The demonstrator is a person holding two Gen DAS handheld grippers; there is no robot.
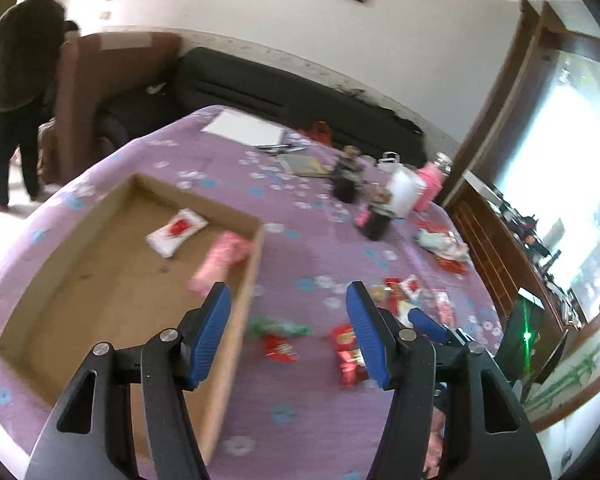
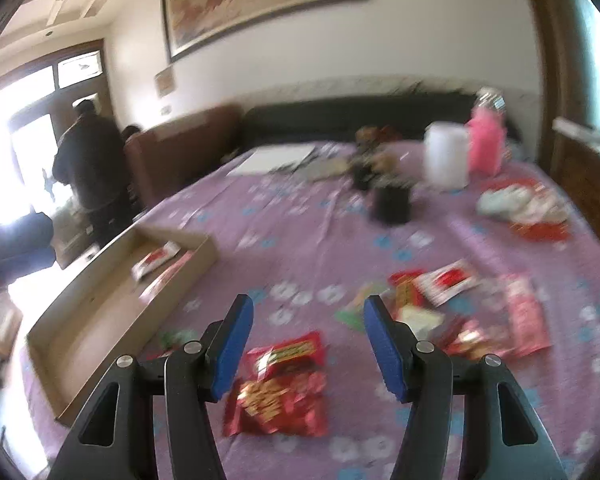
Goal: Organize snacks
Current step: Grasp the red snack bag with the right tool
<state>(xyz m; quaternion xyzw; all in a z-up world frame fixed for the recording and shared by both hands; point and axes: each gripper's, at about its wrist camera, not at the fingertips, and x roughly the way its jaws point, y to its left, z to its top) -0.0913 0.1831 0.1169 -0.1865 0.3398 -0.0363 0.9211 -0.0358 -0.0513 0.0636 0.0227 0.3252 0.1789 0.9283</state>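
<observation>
A shallow cardboard tray [image 1: 256,256] lies on the purple flowered tablecloth; it shows at the left of the right wrist view too [image 2: 100,312]. In it lie a white packet with a red mark [image 1: 177,231] and a pink packet [image 1: 220,260]. My left gripper [image 1: 288,332] is open and empty above the tray's right wall. Loose snacks lie right of the tray: a green one [image 1: 278,326] and red packets [image 1: 348,354]. My right gripper [image 2: 308,344] is open and empty just above two red packets [image 2: 284,384]. More packets [image 2: 448,280] lie to its right. The right gripper's blue finger [image 1: 428,322] shows in the left wrist view.
Further back on the table stand dark cups [image 1: 376,222], a white container [image 2: 446,156], a pink bottle [image 2: 486,144], papers [image 1: 244,128] and a pile of wrappers [image 2: 524,204]. A black sofa [image 1: 280,88] lies behind. A person [image 1: 16,80] stands far left. A wooden cabinet [image 1: 500,248] is at the right.
</observation>
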